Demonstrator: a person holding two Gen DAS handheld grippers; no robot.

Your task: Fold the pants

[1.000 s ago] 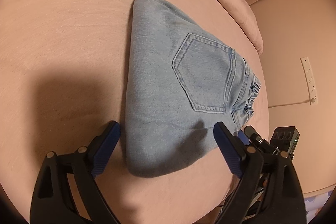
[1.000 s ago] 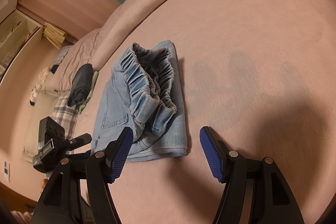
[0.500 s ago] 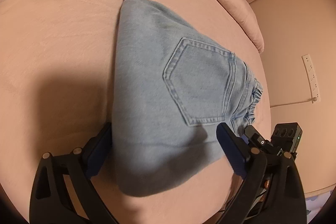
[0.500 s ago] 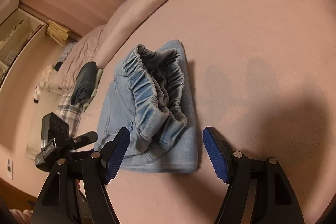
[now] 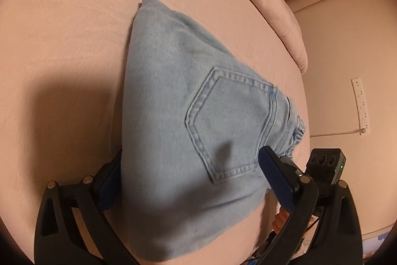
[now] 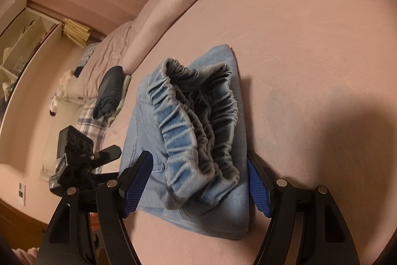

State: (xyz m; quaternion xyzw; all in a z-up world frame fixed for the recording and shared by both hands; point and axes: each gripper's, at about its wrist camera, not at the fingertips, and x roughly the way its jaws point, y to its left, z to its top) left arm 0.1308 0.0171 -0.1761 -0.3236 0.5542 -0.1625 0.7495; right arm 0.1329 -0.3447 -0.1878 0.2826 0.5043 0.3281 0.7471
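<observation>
With the folded pants [image 5: 178,131] lying on the bed [image 5: 64,46], both the left gripper [image 5: 188,180] and right gripper [image 6: 198,180] straddle the bundle unclenched, and should close together, evenly, gathering every layer.

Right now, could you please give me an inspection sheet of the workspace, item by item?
Surface: pink bedsheet, with gripper shadows across it.
Job's things: folded light-blue jeans lying on the sheet, back pocket up, elastic waistband bunched on top.
Clutter: dark folded garment and plaid cloth farther along the bed.
Grippers: left gripper open, fingers at either side of the jeans; right gripper open, straddling the waistband end.
Cables: white cord running to a wall power strip.
Surroundings: shelving and pink walls.
</observation>
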